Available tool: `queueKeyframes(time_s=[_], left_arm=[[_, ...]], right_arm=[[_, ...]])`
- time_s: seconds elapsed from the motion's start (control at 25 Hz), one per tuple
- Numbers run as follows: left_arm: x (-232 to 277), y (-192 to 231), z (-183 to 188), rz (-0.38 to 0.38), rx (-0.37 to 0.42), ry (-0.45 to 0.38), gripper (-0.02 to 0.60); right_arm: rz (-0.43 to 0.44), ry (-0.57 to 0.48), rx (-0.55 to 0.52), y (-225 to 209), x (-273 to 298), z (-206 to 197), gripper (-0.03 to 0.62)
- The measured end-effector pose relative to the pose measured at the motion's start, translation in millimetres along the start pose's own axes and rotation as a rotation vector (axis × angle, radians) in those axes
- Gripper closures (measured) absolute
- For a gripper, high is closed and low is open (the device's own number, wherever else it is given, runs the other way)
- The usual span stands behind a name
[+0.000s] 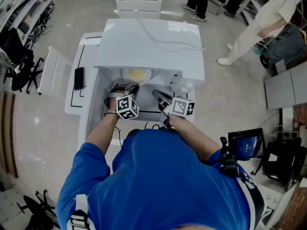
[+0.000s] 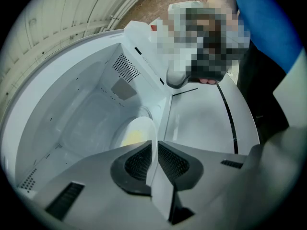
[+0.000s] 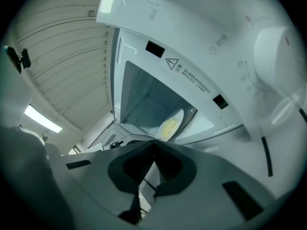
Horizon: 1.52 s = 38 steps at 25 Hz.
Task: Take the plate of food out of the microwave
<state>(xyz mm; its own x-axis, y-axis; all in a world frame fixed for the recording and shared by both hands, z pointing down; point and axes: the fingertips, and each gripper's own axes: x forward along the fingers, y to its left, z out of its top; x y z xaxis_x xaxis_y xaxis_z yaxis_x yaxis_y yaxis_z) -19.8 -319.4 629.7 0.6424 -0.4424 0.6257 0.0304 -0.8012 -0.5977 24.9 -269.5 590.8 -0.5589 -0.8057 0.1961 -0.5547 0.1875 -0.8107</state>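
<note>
The white microwave (image 1: 151, 44) stands with its door (image 1: 86, 87) swung open to the left. A white plate (image 1: 136, 74) with yellow food sits at the mouth of the cavity. My left gripper (image 1: 128, 87) is shut on the near rim of the plate (image 2: 140, 132), which shows edge-on between the two dark pads. The right gripper (image 1: 157, 95) hovers just right of the plate, in front of the control panel, its jaws shut with nothing between them. From the right gripper view the plate (image 3: 170, 125) lies inside the cavity, below the knobs (image 3: 274, 47).
The microwave rests on a white table (image 1: 74, 110). White chairs stand behind it (image 1: 139, 7) and at its left (image 1: 50, 72). People stand at the back right (image 1: 259, 28). A tablet (image 1: 245, 144) sits at my right.
</note>
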Motion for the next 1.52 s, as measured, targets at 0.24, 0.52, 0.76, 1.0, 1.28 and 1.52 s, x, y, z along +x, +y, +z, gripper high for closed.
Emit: queueKeyframes(time_s=[0.24, 0.52, 0.76, 1.0, 1.28, 1.52], left_arm=[[-12.4, 9.2, 1.2, 0.081, -0.301, -0.075, 0.540], [-33.8, 26.2, -20.6, 0.184, -0.966, -0.182, 0.504], [-32.3, 26.0, -42.3, 0.163, -1.577, -0.310, 0.460], [-21.2, 29.0, -59.0, 0.148, -1.964, -0.426, 0.402], [-8.1, 32.5, -64.0, 0.143, -2.132, -0.462, 0.397], [1.9, 33.9, -67.4, 0.142, -2.215, -0.465, 0.399]], right_arm=[[-0.005, 0.001, 0.000, -0.7, -0.2, -1.2, 0.589], [-0.011, 0.006, -0.006, -0.9, -2.2, -1.7, 0.589], [-0.015, 0.017, -0.006, -1.3, -5.2, -4.1, 0.589], [-0.018, 0.022, -0.007, -2.1, -8.7, -6.8, 0.589], [-0.028, 0.024, -0.006, -6.1, -12.5, -7.6, 0.589], [-0.029, 0.026, -0.008, -7.0, -15.7, -7.8, 0.589]])
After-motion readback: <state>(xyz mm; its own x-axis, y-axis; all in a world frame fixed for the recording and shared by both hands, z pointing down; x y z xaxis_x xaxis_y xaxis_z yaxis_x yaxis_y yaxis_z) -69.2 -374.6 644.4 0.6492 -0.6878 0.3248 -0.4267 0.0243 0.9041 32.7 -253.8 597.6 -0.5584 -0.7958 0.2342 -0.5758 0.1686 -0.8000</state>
